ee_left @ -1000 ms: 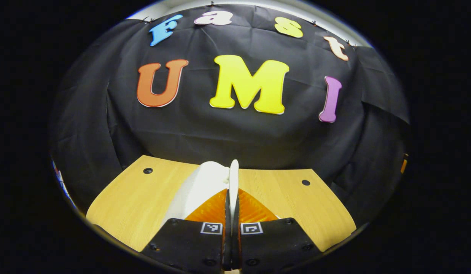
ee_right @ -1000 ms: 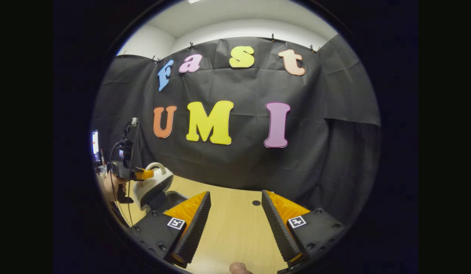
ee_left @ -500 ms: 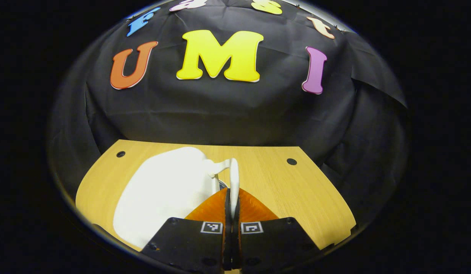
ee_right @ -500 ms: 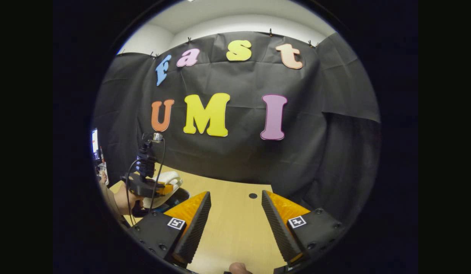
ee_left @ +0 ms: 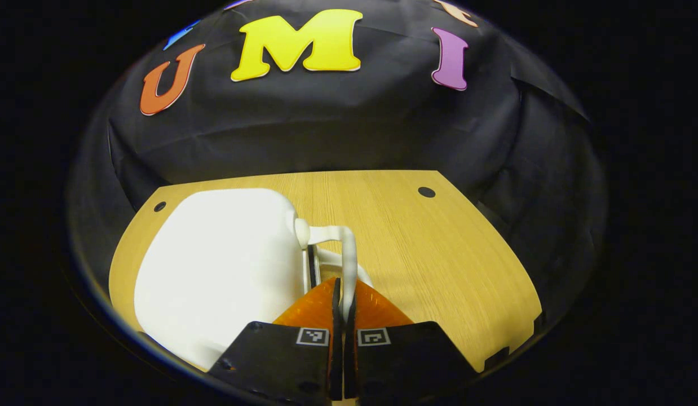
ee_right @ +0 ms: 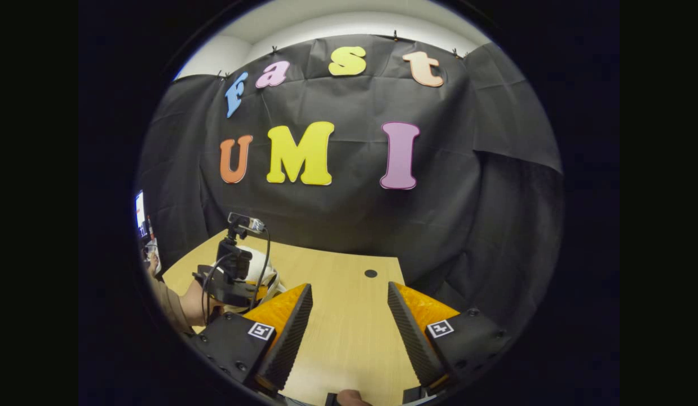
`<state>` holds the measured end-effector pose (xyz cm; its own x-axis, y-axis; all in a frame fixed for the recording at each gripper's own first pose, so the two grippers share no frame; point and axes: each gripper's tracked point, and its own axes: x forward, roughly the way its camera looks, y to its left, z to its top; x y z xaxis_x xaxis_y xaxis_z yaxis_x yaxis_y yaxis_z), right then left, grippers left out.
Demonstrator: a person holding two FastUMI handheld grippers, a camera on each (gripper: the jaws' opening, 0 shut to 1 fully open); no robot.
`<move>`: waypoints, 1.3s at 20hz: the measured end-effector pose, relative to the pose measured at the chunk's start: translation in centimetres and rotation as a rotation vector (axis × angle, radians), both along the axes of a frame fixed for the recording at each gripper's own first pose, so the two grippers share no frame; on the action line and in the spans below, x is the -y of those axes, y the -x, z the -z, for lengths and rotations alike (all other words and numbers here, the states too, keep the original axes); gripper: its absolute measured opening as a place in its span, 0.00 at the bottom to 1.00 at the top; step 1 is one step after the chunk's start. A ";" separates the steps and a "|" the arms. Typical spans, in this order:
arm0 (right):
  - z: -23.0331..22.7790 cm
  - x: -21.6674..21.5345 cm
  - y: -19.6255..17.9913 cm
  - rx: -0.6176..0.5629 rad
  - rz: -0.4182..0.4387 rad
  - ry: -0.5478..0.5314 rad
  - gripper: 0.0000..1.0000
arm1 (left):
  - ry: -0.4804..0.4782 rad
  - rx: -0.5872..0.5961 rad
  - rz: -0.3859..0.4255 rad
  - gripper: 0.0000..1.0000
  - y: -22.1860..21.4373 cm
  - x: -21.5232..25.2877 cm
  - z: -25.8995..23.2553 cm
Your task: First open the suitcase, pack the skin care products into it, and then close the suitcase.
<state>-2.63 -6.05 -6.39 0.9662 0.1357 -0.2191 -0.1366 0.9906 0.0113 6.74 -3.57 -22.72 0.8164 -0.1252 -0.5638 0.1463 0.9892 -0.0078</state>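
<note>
The white hard-shell suitcase (ee_left: 213,265) lies flat on the wooden table (ee_left: 439,254), its lid down on the base with only a thin dark seam beside the handle. My left gripper (ee_left: 344,290) is shut on the thin white handle (ee_left: 349,248) at the suitcase's right edge. In the right gripper view the left gripper (ee_right: 230,285), held by a hand, sits low over the white suitcase (ee_right: 264,262) at the table's left. My right gripper (ee_right: 349,301) hovers open above the table (ee_right: 349,338), with nothing between its fingers.
Black cloth walls close off the table's back and right sides. A round dark hole (ee_left: 426,192) marks the table's far right corner, and another hole (ee_left: 159,206) the far left. A lit screen (ee_right: 140,208) stands beyond the table's left edge.
My left gripper has come down with the handle in it, and the suitcase lid has swung from raised to flat on the base. The right gripper has stayed open and barely moved.
</note>
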 end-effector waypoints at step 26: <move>-5.1 -13.1 -6.4 0.123 0.049 -0.046 0.79 | 0.000 0.493 -0.102 0.98 4.0 -10.1 -22.5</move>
<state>3.80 7.07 -1.33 0.9912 0.0946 -0.0928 -0.0909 0.9949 0.0430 2.69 6.51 -0.26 0.9937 -0.0314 -0.1076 0.0356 0.9987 0.0375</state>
